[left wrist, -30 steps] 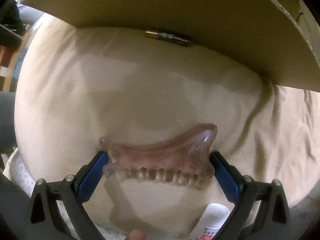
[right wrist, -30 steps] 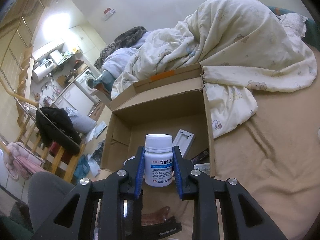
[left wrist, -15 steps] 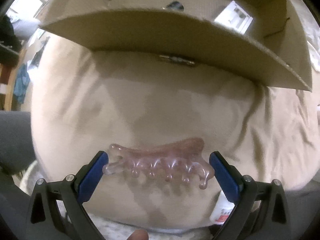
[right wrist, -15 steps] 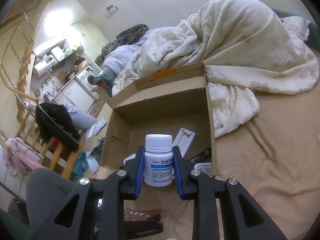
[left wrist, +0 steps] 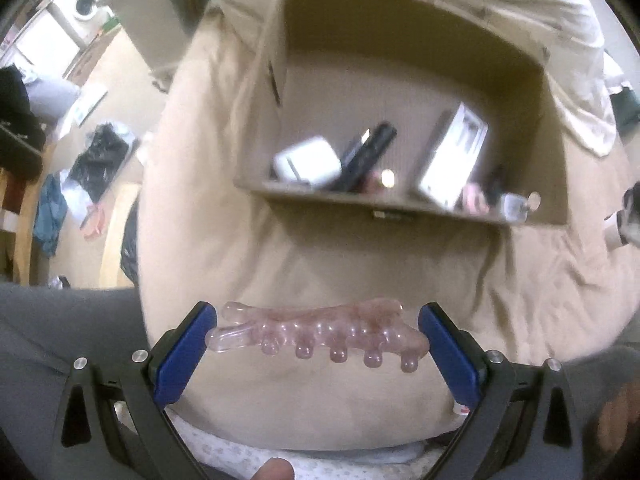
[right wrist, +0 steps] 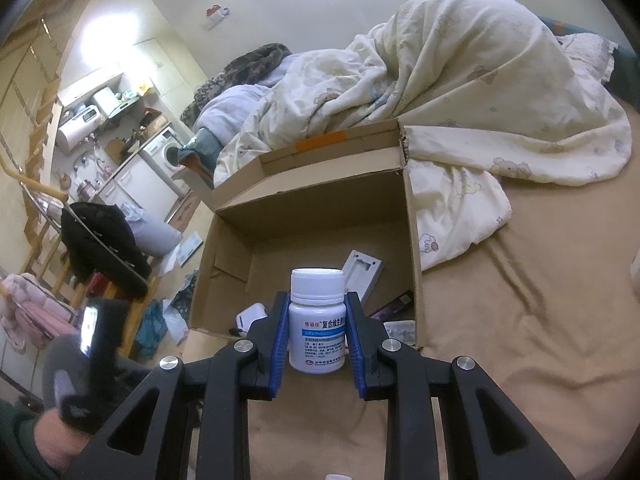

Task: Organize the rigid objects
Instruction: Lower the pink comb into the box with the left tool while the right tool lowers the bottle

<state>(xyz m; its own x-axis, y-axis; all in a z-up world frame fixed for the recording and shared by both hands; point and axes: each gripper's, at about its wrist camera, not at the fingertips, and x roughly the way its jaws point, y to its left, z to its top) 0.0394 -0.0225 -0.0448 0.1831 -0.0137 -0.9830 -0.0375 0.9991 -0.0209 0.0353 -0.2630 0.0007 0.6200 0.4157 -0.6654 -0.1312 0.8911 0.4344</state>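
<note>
My left gripper (left wrist: 318, 340) is shut on a translucent pink massage comb (left wrist: 320, 334), held crosswise between the blue pads above the tan bedsheet, short of the open cardboard box (left wrist: 360, 196). My right gripper (right wrist: 317, 320) is shut on a white pill bottle (right wrist: 317, 320) with a blue label, held upright in front of the same box (right wrist: 224, 264). The box holds a white case (left wrist: 306, 162), a black device (left wrist: 370, 152), a white flat box (left wrist: 454, 158) and small items at its right corner.
A rumpled cream duvet (right wrist: 460, 96) lies behind and right of the box. The bed's left edge drops to a cluttered floor with a chair and dark clothes (right wrist: 100, 240). A battery-like item (left wrist: 390, 215) lies against the box's near wall.
My left gripper has risen and tilted up with the comb, so the box's inside now shows. The right gripper holds the bottle almost still, slightly nearer the box.
</note>
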